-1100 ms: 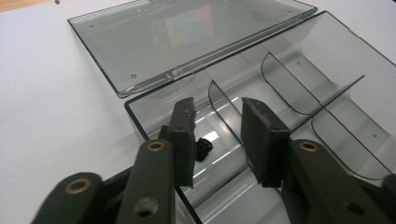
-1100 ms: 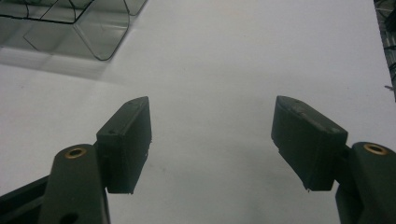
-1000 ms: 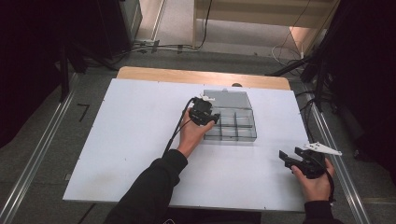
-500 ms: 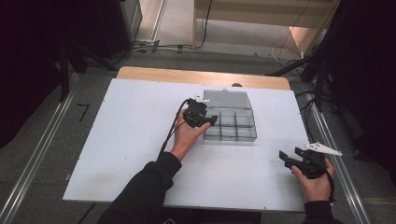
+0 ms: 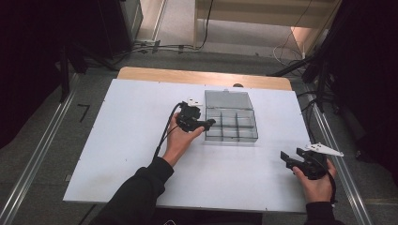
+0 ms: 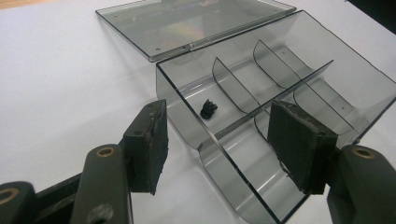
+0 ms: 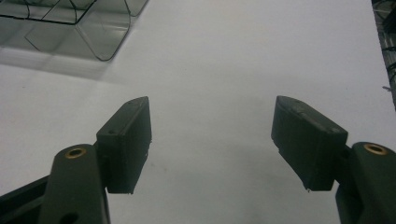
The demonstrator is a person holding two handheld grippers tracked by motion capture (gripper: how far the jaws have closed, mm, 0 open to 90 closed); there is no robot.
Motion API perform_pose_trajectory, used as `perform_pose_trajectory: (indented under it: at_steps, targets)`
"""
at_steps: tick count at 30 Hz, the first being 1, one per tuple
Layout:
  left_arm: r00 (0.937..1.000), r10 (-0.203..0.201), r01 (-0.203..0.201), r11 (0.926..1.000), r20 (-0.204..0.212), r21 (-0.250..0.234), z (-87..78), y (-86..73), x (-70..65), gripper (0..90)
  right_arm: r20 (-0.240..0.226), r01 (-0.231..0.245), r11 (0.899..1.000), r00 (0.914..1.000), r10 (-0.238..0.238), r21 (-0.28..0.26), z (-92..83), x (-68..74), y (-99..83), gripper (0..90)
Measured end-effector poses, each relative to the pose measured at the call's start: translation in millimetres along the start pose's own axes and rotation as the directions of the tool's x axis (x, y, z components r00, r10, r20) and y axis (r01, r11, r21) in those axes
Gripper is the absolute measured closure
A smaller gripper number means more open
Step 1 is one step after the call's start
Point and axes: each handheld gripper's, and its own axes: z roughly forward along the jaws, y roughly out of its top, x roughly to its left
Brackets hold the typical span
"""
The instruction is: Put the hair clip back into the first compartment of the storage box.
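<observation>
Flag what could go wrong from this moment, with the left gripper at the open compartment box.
1. The left gripper has just been opening; its jaws straddle the near wall of the smoky clear box with nothing gripped. Pulling away could catch that wall and drag or tip the light box.
2. The small black part lies loose in a corner compartment; a jolt might bounce it out.
3. The lid lies flat open behind, and the right gripper hangs open away from the box, so nothing steadies it.
</observation>
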Motion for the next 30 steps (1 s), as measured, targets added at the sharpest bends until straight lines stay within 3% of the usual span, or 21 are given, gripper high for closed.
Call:
perform_pose_trajectory:
  at_steps: [30]
  targets:
    - [0.9988,-0.048,0.048,0.9982,0.014,-0.037,-38.6,-25.5,17.7,32.1,0.004,0.003,1.0,1.0,-0.003,0.006,0.2,1.5,0.0,27.1]
